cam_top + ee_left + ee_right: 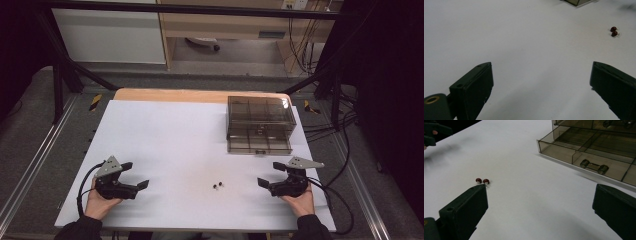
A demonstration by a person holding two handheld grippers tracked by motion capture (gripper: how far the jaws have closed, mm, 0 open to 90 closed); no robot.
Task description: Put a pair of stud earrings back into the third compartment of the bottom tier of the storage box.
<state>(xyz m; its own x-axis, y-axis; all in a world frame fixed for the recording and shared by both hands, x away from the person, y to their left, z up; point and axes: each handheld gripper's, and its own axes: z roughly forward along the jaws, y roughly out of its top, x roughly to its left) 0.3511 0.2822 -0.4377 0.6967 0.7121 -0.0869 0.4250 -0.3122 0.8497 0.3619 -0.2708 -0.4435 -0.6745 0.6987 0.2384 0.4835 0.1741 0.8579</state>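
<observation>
Two small dark red round parts (218, 186) lie side by side on the white table (170, 140), between my hands. In the left gripper view the red parts (614, 31) sit far off at the upper right. My left gripper (135, 175) rests at the table's front left, open and empty. My right gripper (271, 174) rests at the front right, also open and empty. In the right gripper view the red parts (482, 180) lie just beyond its left jaw.
A smoky clear drawer box (259, 118) stands at the back right, its lower drawer (584, 150) pulled out toward me. A small metal dumbbell-shaped piece (594, 167) lies in a front compartment. Cables trail off the table's right side.
</observation>
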